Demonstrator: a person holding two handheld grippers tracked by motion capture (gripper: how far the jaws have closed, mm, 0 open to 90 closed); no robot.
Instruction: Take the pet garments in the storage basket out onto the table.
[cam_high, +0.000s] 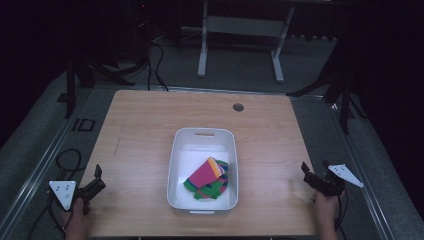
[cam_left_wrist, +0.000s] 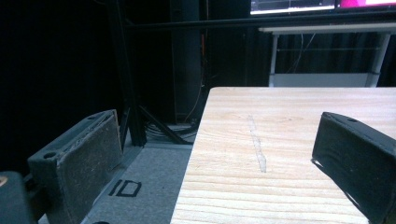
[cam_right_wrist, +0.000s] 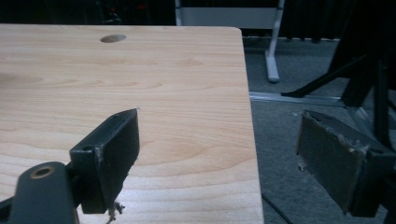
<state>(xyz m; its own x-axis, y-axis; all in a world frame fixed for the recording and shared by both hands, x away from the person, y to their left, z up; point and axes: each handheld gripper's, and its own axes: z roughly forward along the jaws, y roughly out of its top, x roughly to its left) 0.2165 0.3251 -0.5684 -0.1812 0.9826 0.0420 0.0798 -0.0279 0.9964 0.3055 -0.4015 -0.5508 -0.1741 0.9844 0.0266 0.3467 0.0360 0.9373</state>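
High view: a wooden table (cam_high: 150, 125) carries a white bin (cam_high: 178, 165) near its middle, and in the bin's near right part lies a folded bundle of cloth (cam_high: 207, 179), pink on top with green, orange and purple edges. A round hole (cam_high: 238, 107) sits in the tabletop at twelve o'clock from the bin. The left gripper (cam_high: 98, 178) rests at the table's edge at eight o'clock from the bin, the right gripper (cam_high: 306, 173) at four o'clock; both stand spread and grasp nothing.

Left gripper view: the jaws stand wide apart over the table's left edge, and the floor (cam_left_wrist: 154, 177) below bears the letters "ID" (cam_left_wrist: 125, 188).

Right gripper view: the jaws gape over the table's right edge, with nothing between them.
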